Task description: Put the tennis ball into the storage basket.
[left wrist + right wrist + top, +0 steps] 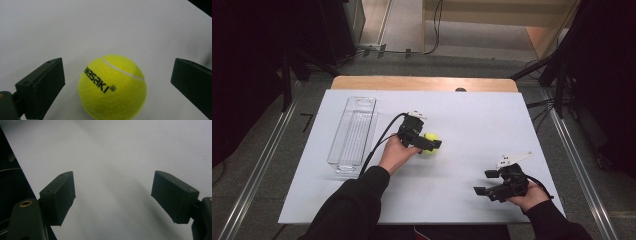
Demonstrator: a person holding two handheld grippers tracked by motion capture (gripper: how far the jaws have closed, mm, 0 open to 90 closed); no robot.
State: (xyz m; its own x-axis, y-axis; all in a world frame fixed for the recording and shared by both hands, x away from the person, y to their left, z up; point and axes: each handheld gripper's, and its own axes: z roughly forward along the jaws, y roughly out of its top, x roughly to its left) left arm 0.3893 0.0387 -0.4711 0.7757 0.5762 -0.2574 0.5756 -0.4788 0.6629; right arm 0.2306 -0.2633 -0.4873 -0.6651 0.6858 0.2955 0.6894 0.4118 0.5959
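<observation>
- Two grippers at one table (492, 107), white top, wood edge at the far side; grey floor and dark stands and cables around it, metal rails on both sides.
- Clear plastic tray (353, 130), long and narrow, lies on the table's left part, well apart from the ball.
- Left arm in a dark sleeve comes in from the bottom middle, angled up toward the table centre; left hand (394, 152) grips the tool from below.
- Left gripper (428, 142) near the table middle, pointing right, cable trailing back along the arm. Jaws wide apart, one on each side of the ball, neither touching it, clear gap on both sides in the left gripper view.
- Right hand (526, 196) at the near right corner, wrist bent, tool pointing left.
- Right gripper (486, 182) low over bare table, jaws spread wide, holding nothing; grey plate on top.
- Tennis ball (112, 86), yellow with black lettering, sits on the table between the left jaws, just right of centre.
</observation>
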